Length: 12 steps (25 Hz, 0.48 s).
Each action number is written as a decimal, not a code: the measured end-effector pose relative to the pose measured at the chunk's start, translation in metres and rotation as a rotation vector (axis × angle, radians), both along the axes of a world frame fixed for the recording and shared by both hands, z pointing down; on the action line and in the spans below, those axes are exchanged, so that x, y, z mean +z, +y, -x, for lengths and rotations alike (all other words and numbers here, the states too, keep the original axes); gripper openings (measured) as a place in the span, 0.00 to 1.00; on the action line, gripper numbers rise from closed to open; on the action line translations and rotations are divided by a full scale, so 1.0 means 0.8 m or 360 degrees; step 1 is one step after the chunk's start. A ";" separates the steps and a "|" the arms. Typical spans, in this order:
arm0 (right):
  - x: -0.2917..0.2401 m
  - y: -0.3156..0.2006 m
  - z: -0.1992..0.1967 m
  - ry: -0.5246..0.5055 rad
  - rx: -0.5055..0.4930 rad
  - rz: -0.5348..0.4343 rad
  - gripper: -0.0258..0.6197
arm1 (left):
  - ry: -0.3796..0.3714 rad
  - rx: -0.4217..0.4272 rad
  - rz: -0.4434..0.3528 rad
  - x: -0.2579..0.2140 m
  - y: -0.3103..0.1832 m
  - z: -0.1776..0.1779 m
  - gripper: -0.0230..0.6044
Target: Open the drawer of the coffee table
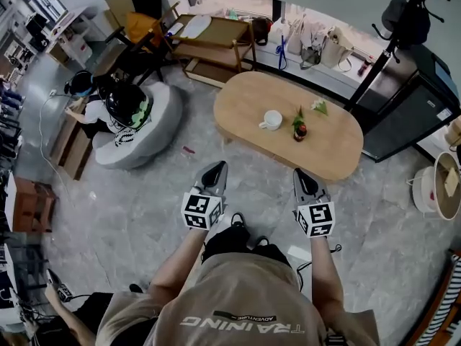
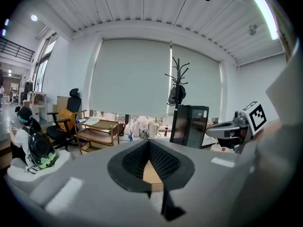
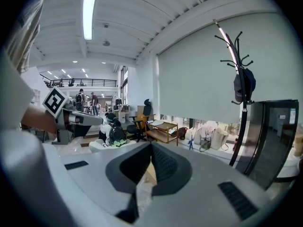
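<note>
The oval wooden coffee table [image 1: 338, 150] stands ahead of me; no drawer shows from above. On its top are a white cup [image 1: 271, 120] and a small potted plant [image 1: 300, 127]. My left gripper [image 1: 218, 166] and right gripper [image 1: 301, 172] hang side by side in the air, short of the table's near edge, both pointing at it. The left gripper [image 2: 149, 143] is shut with its ribbed pads meeting at the tip and nothing between them. The right gripper [image 3: 151, 146] is shut too and holds nothing. A sliver of tabletop [image 2: 151, 174] shows below the left pads.
A person sits on a grey beanbag [image 1: 155, 132] left of the table. A wooden trolley [image 1: 212, 49] and bags stand behind it. A coat rack [image 1: 392, 45] and a black cabinet [image 1: 410, 117] are at the right, with a basket [image 1: 446, 186] nearby.
</note>
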State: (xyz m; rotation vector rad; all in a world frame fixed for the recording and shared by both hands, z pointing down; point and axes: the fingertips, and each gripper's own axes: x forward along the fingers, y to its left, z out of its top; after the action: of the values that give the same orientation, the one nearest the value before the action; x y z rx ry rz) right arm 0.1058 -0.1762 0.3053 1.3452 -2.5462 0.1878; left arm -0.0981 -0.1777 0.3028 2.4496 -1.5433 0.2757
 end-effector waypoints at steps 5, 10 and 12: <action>0.047 -0.035 0.003 -0.0014 0.0009 -0.0013 0.05 | 0.0007 0.0011 0.0003 0.054 -0.034 0.003 0.02; 0.115 -0.058 0.011 -0.0028 0.0036 -0.0005 0.05 | -0.0009 0.0026 -0.0017 0.117 -0.061 0.014 0.02; 0.143 -0.068 0.014 -0.0042 0.0046 -0.0009 0.05 | -0.0011 0.0029 -0.0015 0.149 -0.073 0.020 0.02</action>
State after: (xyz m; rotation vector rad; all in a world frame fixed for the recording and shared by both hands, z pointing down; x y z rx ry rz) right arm 0.0947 -0.2310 0.4198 1.3913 -2.5521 0.2052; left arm -0.1138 -0.2364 0.4218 2.4735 -1.5295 0.2807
